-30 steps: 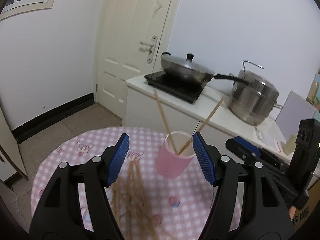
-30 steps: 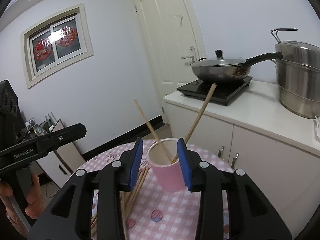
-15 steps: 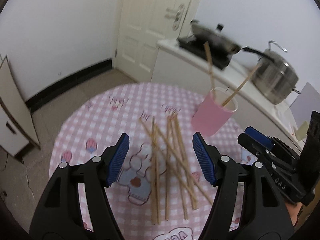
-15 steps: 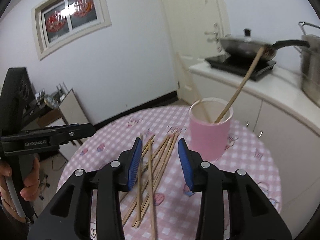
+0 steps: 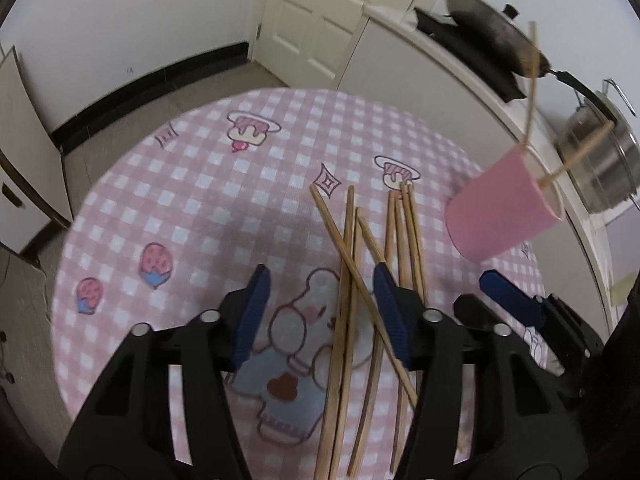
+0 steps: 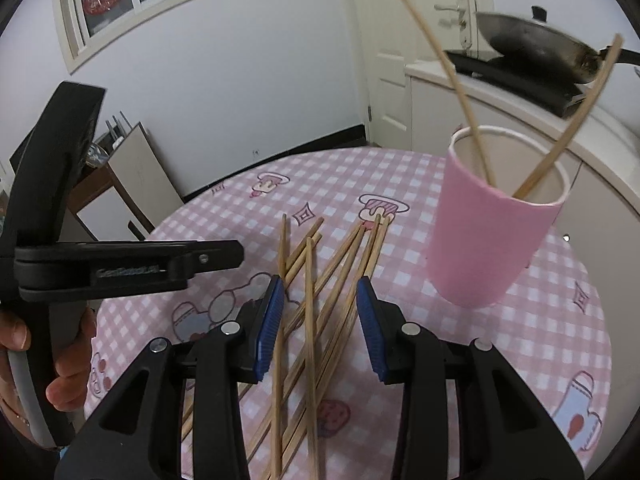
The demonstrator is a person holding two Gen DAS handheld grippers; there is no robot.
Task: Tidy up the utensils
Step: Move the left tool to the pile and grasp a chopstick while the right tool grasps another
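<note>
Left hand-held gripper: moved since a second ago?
Yes. The left hand-held gripper has come down from framing the pink cup to over the loose chopsticks, jaws closing further, gripping nothing.

Two black plastic grippers, angular open-frame arms with triangular cutouts. Left gripper [image 5: 320,312]: ribbed blue pads [image 5: 252,320] on the inner finger faces, round silver screws at the pivots. Right gripper [image 6: 320,320]: same build, blue ribbed pads [image 6: 270,326], silver screw heads. From the right wrist view, left unit side-on, raised lettering along its black finger, grey trigger lever under the hand [image 6: 44,360].
</note>
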